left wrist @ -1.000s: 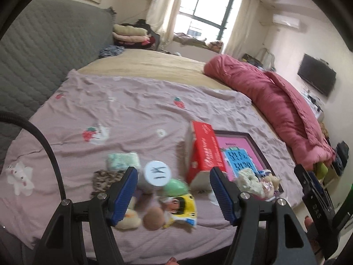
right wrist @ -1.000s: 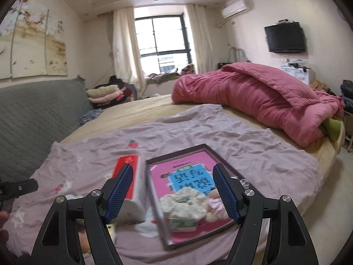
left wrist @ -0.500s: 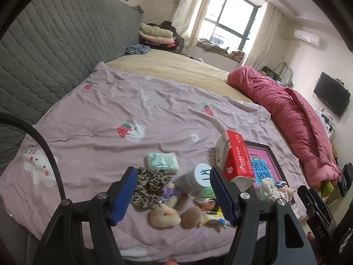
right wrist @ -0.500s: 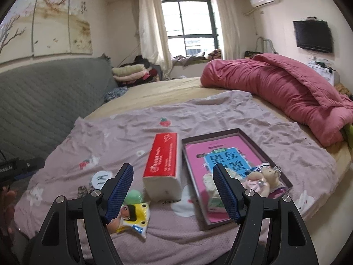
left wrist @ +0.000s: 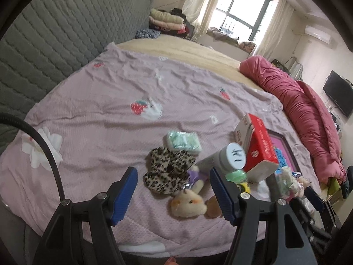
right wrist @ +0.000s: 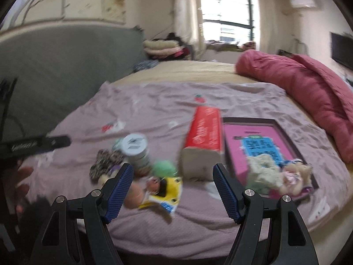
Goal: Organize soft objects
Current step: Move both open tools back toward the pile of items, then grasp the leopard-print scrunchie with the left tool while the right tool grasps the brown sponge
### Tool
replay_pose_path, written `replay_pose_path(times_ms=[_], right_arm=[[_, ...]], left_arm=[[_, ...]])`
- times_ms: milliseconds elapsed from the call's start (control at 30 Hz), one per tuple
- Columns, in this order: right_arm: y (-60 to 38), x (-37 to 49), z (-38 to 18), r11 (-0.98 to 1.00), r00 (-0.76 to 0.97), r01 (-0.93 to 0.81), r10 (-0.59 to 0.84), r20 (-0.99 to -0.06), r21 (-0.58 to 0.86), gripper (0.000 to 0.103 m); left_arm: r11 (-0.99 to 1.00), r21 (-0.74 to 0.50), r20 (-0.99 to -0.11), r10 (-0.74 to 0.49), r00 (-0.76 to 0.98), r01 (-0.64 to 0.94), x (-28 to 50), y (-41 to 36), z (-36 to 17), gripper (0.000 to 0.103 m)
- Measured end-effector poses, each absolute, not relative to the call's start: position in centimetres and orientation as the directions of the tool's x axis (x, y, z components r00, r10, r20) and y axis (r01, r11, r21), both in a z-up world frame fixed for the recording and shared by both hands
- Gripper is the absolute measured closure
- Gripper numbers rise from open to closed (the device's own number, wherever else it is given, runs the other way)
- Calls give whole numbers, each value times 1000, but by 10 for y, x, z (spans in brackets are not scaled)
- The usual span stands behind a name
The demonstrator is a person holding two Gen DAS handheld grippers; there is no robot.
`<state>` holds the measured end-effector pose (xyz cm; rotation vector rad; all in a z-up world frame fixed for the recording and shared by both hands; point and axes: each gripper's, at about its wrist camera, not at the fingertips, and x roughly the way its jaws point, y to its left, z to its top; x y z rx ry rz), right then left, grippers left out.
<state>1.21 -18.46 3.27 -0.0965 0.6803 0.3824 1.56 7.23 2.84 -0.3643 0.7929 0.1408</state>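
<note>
Though the right view is blurred, both grippers, left gripper [left wrist: 173,186] and right gripper [right wrist: 173,184], gape empty over soft toys [left wrist: 187,202] heaped on the pink bedsheet [left wrist: 110,114]; tray [right wrist: 284,124] half hidden by the red tissue pack [left wrist: 257,145]; window [left wrist: 240,11] beyond.

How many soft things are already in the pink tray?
2: a cream knitted bundle and a small plush doll at the pink tray's near end; more may be hidden.

Leopard-print cloth [left wrist: 168,172] beside plush toy [left wrist: 187,204], seemingly touching
</note>
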Motion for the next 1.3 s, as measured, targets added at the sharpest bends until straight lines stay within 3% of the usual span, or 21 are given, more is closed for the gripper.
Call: replay_pose_path(times_ms=[333, 867, 1300], right_arm=[[-144, 7, 6, 863, 645, -505, 381, -662, 5, 27], [-116, 20, -32, 827, 573, -562, 368, -733, -25, 27], [-100, 41, -56, 825, 534, -565, 343, -773, -25, 27]], left_arm=[[919, -287, -743, -36, 668, -270, 23, 86, -9, 35], [845, -455, -741, -184, 646, -282, 64, 110, -61, 35], [869, -423, -764, -188, 617, -259, 91, 104, -84, 35]])
